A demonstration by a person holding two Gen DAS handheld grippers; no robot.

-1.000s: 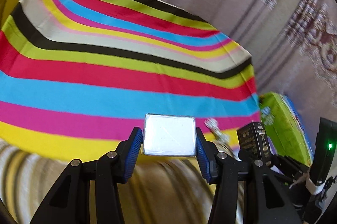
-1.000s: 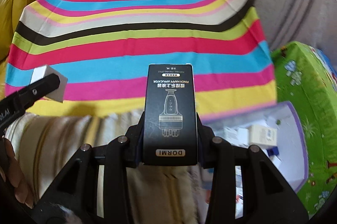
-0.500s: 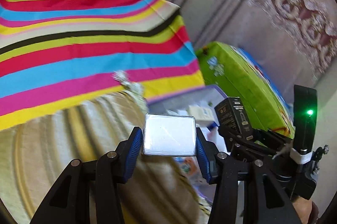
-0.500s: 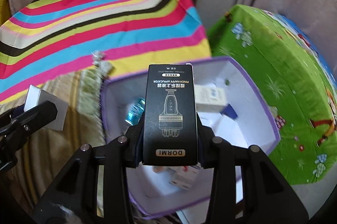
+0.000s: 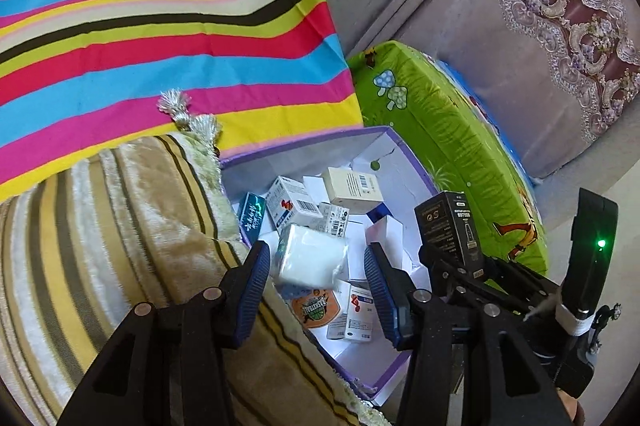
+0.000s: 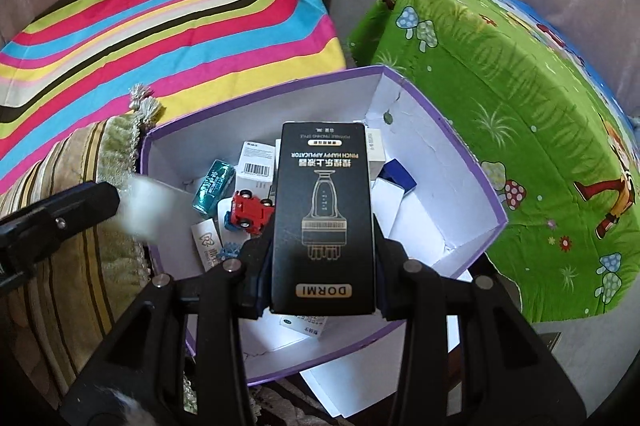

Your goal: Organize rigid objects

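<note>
A purple-rimmed white box (image 5: pixel 304 145) (image 6: pixel 492 201) holds several small cartons and a red toy car (image 6: pixel 248 209). My left gripper (image 5: pixel 316 266) is open above the box's near-left side; a small white box (image 5: pixel 312 258) is blurred and tilted between the jaws, no longer touching them. It also shows as a white blur in the right wrist view (image 6: pixel 148 205). My right gripper (image 6: pixel 324 254) is shut on a black DORMI box (image 6: pixel 324 222), held upright over the box's middle; that black box also shows in the left wrist view (image 5: pixel 448 226).
A striped colourful cloth (image 5: pixel 160 37) covers a surface behind the box. A beige striped cushion (image 5: pixel 100 226) lies left of it. A green cartoon-print mat (image 6: pixel 500 97) lies to the right. Curtains (image 5: pixel 520 5) hang behind.
Both grippers swung right from the striped cloth to above the box. The left gripper opened and the white box is dropping out of it. The right still holds the black box.
</note>
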